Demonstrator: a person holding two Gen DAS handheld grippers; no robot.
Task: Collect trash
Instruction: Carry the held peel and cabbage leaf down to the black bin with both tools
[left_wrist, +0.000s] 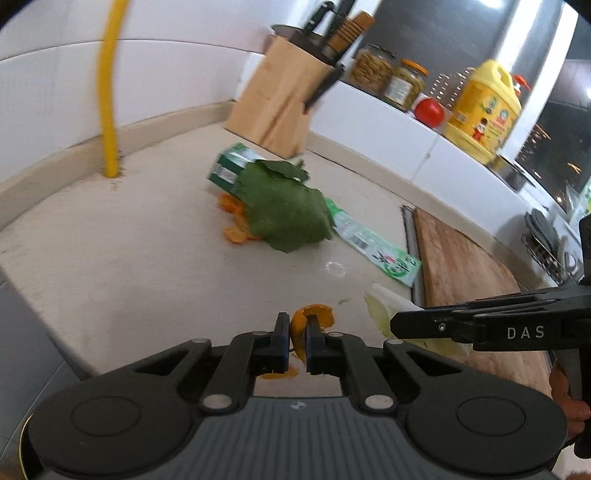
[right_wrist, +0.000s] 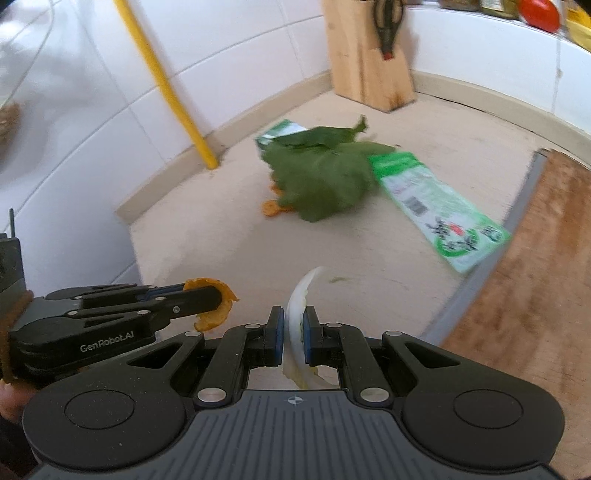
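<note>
Orange peel (left_wrist: 301, 332): curled, clamped upright. Pale cabbage leaf (right_wrist: 295, 332): clamped edge-on. Green leaf (left_wrist: 284, 210): draped over green carton (left_wrist: 231, 166), peel scraps (left_wrist: 236, 230) beneath. Green-white wrapper (left_wrist: 373, 245): flat, counter.

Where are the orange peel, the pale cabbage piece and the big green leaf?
orange peel (left_wrist: 317, 314): left wrist view, curled top edge.
pale cabbage piece (right_wrist: 301, 295): right wrist view, white rib.
big green leaf (right_wrist: 321, 173): right wrist view, leaf middle.

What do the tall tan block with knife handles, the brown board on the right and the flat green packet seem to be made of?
Tall tan block with knife handles: pale unfinished-looking wood, with faint grain and matte faces. Brown board on the right: probably wood, with streaky grain and a dull, worn surface. Flat green packet: likely glossy printed plastic film, thin, though blur leaves this uncertain.
</note>
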